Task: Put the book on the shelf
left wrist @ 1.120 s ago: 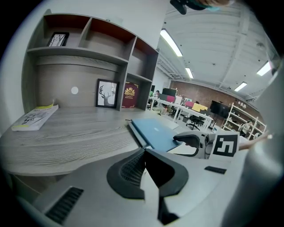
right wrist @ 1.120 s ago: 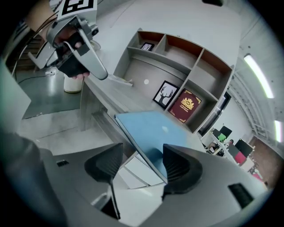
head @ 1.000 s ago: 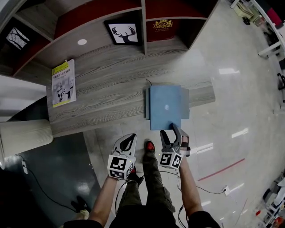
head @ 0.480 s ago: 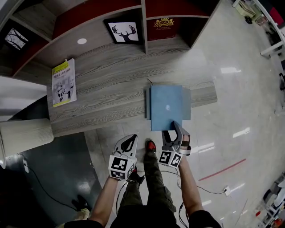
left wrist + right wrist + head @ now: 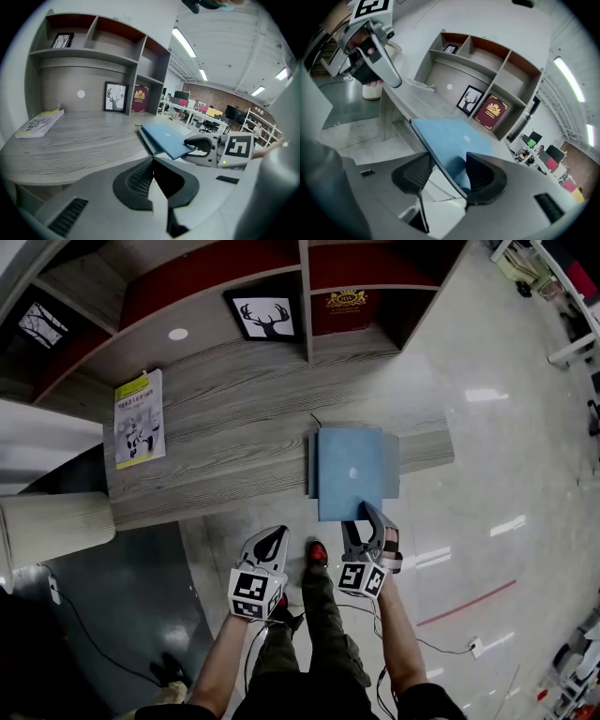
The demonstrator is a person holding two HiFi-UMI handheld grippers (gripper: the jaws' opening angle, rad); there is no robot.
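Note:
A thin blue book (image 5: 352,470) lies flat on the grey wooden desk (image 5: 234,427), and its near part juts out over the desk's front edge. My right gripper (image 5: 362,518) has its jaws on either side of that overhanging edge. In the right gripper view the book (image 5: 445,136) runs between the pads, and some blue cover still shows before the upper pad. The right gripper (image 5: 450,171) has just been closing on it. My left gripper (image 5: 270,538) hangs shut and empty left of the book, below the desk edge. It shows the same way in its own view (image 5: 152,161).
The shelf unit (image 5: 309,296) rises behind the desk, with a framed deer picture (image 5: 265,317) and a dark red book with a gold crest (image 5: 345,301) in its cubbies. A yellow-and-white booklet (image 5: 139,418) lies at the desk's left. A white cylinder (image 5: 52,526) stands left of the desk.
The right gripper's jaws have narrowed a little around the book's near edge. The book and the left gripper have stayed where they were.

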